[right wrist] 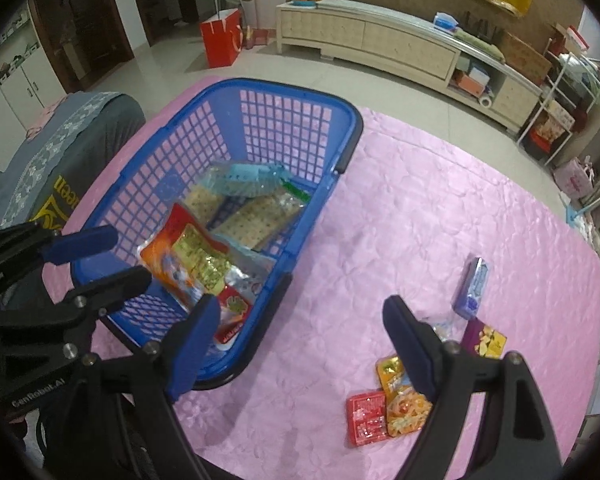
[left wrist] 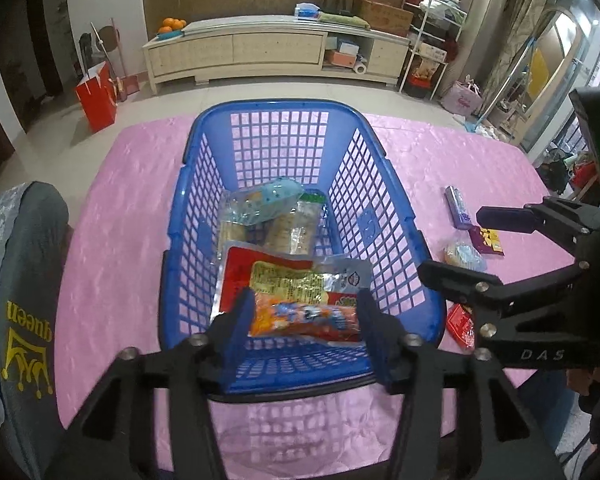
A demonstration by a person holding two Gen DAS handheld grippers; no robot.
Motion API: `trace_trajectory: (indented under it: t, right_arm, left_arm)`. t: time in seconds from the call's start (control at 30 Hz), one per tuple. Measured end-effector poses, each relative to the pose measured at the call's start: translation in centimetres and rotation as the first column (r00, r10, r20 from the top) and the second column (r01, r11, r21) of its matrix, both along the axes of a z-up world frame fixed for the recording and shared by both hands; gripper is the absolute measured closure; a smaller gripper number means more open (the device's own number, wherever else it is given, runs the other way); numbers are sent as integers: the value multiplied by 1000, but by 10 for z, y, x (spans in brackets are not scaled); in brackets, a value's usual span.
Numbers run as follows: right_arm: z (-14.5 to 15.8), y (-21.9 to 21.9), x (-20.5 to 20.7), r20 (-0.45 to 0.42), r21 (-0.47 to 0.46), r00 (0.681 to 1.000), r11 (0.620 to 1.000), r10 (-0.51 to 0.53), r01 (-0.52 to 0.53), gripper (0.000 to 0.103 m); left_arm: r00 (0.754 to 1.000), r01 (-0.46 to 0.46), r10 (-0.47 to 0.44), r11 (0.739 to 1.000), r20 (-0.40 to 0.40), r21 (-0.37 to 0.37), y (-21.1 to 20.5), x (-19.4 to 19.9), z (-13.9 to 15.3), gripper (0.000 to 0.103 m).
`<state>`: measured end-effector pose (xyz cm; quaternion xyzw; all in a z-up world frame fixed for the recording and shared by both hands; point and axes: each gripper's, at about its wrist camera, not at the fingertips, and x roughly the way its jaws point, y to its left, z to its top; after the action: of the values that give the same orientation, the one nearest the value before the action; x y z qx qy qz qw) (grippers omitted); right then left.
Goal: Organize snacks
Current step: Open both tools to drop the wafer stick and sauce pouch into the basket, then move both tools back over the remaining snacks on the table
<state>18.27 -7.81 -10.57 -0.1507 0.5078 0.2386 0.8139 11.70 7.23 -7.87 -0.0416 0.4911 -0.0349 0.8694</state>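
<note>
A blue plastic basket (left wrist: 380, 216) (right wrist: 172, 148) stands on the pink table and holds several snack packets. My left gripper (left wrist: 304, 316) hovers over the basket's near end, jaws open around an orange sausage packet (left wrist: 300, 316) that lies on the pile; I cannot tell if the fingers touch it. My right gripper (right wrist: 300, 344) is open and empty above the table, right of the basket. Loose snacks lie on the cloth to the right: a red packet (right wrist: 366, 416), an orange-yellow packet (right wrist: 404, 404), a purple box (right wrist: 484, 340) and a blue-white packet (right wrist: 472, 288).
A grey chair back with a yellow crown print (left wrist: 24, 308) stands at the table's left. The pink cloth (right wrist: 400, 200) covers the table. A red paper bag (left wrist: 96, 96) and a low cabinet (left wrist: 276, 52) stand on the floor beyond.
</note>
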Motion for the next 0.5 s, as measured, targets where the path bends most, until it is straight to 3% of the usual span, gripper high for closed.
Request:
trace_trajectory:
  t: [0.17, 0.5]
  right_arm:
    - [7, -2, -6, 8, 8, 1000, 1000, -4, 4, 17]
    - [35, -16, -28, 59, 24, 998, 1000, -5, 3, 17]
  left_arm:
    - [1000, -11, 10, 1000, 18, 11, 1, -11, 10, 38]
    - [998, -11, 11, 1000, 58, 7, -11, -32, 34, 37]
